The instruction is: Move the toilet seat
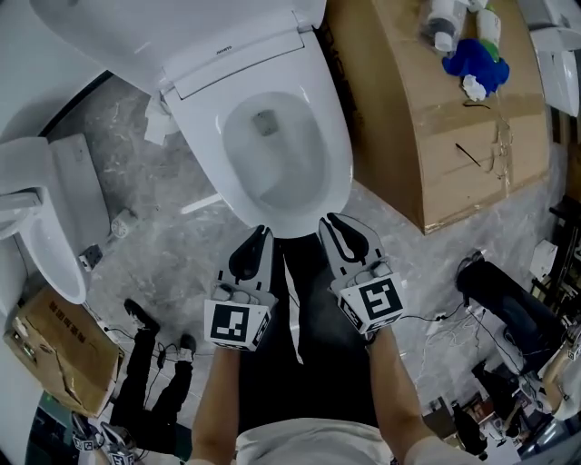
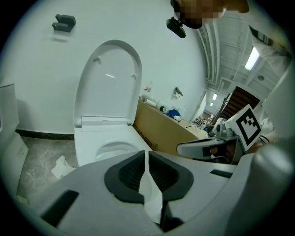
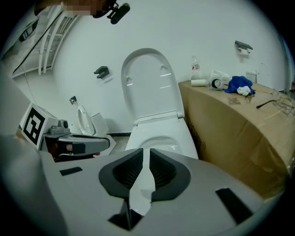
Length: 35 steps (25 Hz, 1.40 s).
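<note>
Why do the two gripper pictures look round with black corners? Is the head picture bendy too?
Left gripper view: wide lens, corners go black and the raised toilet lid bulges. Right gripper view: same; the cardboard box edge curves. Head view: fills the frame, lines nearly straight, light even.

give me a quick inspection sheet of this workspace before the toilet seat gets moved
surface: grey marbled floor, littered.
job's things: white toilet; lid upright against the wall; toilet seat appears to lie flat on the bowl.
clutter: crumpled paper beside the toilet; large cardboard box bearing a blue cloth and bottles; small cardboard box.
grippers: left gripper and right gripper both shut, empty, near the bowl's front rim.
cables: black cables on the floor at left; light cable at right.
surroundings: second toilet at left; white wall; black equipment at right.
</note>
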{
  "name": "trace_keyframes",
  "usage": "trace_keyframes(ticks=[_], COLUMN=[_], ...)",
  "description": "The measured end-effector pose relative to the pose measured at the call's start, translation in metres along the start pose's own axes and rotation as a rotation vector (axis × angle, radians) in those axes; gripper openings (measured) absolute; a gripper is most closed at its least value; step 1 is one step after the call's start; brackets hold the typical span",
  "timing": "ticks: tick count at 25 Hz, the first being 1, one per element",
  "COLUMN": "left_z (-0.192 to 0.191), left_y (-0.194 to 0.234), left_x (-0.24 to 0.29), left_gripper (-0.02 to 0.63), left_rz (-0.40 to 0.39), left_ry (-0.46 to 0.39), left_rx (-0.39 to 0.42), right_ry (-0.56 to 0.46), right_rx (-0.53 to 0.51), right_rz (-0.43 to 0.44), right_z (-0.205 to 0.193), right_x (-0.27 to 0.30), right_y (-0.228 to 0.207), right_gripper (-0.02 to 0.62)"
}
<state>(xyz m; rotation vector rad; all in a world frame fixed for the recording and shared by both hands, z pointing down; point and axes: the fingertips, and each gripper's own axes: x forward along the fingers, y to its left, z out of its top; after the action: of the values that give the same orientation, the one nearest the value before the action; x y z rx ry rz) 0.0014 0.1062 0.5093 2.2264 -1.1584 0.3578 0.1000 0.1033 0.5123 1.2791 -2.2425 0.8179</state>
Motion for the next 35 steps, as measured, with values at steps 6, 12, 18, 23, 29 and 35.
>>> trace_keyframes(ticks=[6,12,18,23,29,35], left_z=[-0.030,-0.065,-0.093,-0.108,-0.126,-0.146], left_y=[0.007,0.019,0.028,0.038,0.053,0.062], left_x=[0.011,0.019,0.025,0.027,0.031,0.035], left_gripper=[0.015,0.070,0.145,0.205,0.276,0.331], left_rz=[0.015,0.041,0.048,0.071,0.105,0.140], left_ry=[0.039,0.095,0.138,0.158,0.188,0.215], left_rx=[-0.018,-0.045,-0.092,-0.112,-0.134,-0.168], right_ry=[0.048,0.096,0.140,0.166,0.194,0.214], right_rx=[0.022,0.039,0.044,0.047,0.069,0.097], right_rz=[-0.006,-0.022,-0.041,-0.050,-0.087,-0.146], right_z=[-0.033,-0.062,-0.084,-0.097,-0.115,-0.133], right_x=[0.013,0.023,0.032,0.039,0.045,0.045], right_y=[-0.014,-0.028,-0.043,-0.047,-0.057,-0.072], right_gripper=[0.076,0.104,0.124,0.148,0.229,0.283])
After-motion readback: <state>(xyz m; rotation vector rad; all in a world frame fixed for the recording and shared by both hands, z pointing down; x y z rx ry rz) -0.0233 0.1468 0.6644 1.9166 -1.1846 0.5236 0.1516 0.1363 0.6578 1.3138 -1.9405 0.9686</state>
